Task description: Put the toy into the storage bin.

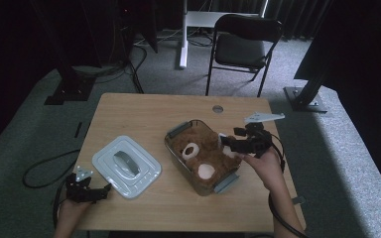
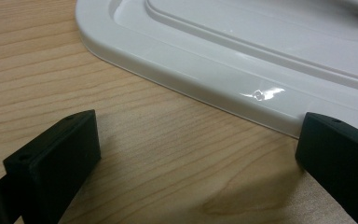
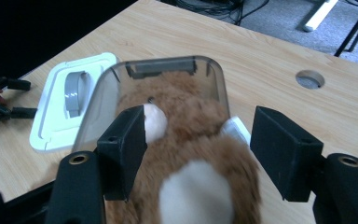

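Two grippers in play: right gripper (image 1: 232, 143) hung wide over teddy bear (image 1: 203, 156), unheld, bulging above box (image 1: 226, 182); lid (image 1: 126, 166) might not seat. Left gripper (image 1: 105, 188) gaped empty by lid.

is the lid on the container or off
Off: the white lid lies flat on the table beside the container, which holds a teddy bear.

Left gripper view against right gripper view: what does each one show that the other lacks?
Left gripper view alone: the lid's glossy rim close up, a glint on it. Right gripper view alone: the brown teddy bear in the clear container, a round table hole, the left hand-held gripper far off. Shared: white lid and wooden table.
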The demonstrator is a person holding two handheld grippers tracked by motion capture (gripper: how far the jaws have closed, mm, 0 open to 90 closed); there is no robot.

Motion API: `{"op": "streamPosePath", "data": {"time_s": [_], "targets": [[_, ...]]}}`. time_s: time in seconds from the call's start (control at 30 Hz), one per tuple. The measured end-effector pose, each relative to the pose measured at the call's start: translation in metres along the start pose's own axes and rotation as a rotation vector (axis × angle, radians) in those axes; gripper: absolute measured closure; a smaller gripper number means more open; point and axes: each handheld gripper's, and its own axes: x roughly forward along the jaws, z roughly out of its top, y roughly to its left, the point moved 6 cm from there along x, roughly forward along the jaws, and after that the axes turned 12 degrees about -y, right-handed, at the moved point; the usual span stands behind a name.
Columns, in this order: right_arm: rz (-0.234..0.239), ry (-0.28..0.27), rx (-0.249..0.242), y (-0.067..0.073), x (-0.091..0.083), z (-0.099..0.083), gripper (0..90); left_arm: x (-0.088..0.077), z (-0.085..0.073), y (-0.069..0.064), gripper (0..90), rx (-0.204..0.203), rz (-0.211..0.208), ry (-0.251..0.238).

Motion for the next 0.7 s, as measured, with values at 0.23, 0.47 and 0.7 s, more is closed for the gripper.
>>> {"op": "streamPosePath", "data": {"time_s": [0.23,0.47,0.7], "targets": [[0.015,-0.017,0.038,-0.011,-0.013,-0.015,49.5,0.000,0.000,0.000,0.5,0.000,-0.001,0.002],[0.025,-0.014,0.016,-0.009,-0.023,-0.026,69.1,0.000,0.000,0.000,0.5,-0.002,-0.001,0.001],[0.030,0.069,0.018,-0.011,-0.019,-0.053,80.9,0.000,0.000,0.000,0.5,-0.003,0.000,0.000]]}}
